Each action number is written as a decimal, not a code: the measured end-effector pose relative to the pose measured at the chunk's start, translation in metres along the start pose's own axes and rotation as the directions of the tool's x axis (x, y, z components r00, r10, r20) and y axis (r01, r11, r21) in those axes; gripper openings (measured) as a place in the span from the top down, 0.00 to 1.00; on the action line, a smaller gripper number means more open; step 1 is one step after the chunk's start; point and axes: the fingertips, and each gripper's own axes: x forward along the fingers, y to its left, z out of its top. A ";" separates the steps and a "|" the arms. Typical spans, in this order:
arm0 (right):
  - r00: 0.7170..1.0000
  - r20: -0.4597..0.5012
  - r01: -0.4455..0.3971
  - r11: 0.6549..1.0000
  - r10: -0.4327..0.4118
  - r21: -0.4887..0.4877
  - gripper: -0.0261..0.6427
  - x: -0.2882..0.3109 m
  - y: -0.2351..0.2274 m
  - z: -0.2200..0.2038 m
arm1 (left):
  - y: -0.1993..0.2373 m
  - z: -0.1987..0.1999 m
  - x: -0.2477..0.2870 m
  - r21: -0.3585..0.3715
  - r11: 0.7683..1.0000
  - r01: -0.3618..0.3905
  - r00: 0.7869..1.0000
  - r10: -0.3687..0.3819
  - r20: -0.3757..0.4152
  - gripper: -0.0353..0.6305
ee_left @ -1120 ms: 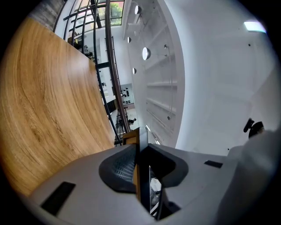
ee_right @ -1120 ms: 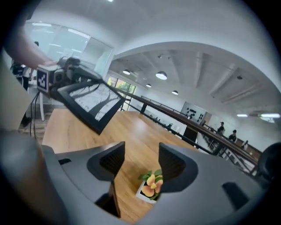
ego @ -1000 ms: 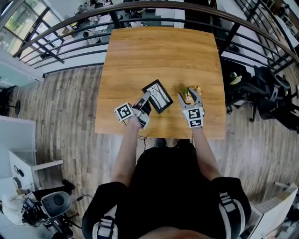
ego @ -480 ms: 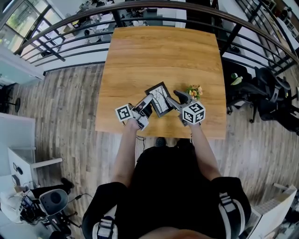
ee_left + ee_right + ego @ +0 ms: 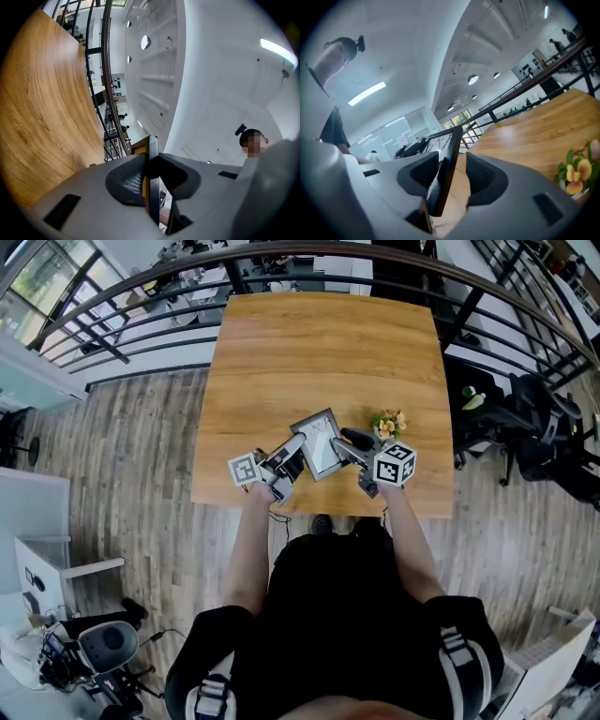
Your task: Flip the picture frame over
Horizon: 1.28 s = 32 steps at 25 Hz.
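Left gripper, at the lower middle of the head view, has its jaws clamped on the lower left edge of the picture frame, which we hold over the near half of the table. Our right gripper comes in from the right. Its jaws have just been closing around the frame's opposite edge, one pad by the glass side and a gap at the other. Just right of it stands a small bunch of flowers. Beyond, the bare wood runs to the dark railing at the top.
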 end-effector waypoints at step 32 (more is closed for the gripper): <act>0.989 -0.057 0.135 0.991 -0.134 0.013 0.81 0.007 -0.006 -0.036 | 0.052 0.001 -0.015 0.286 0.893 -0.347 0.926 0.375 -0.049 0.82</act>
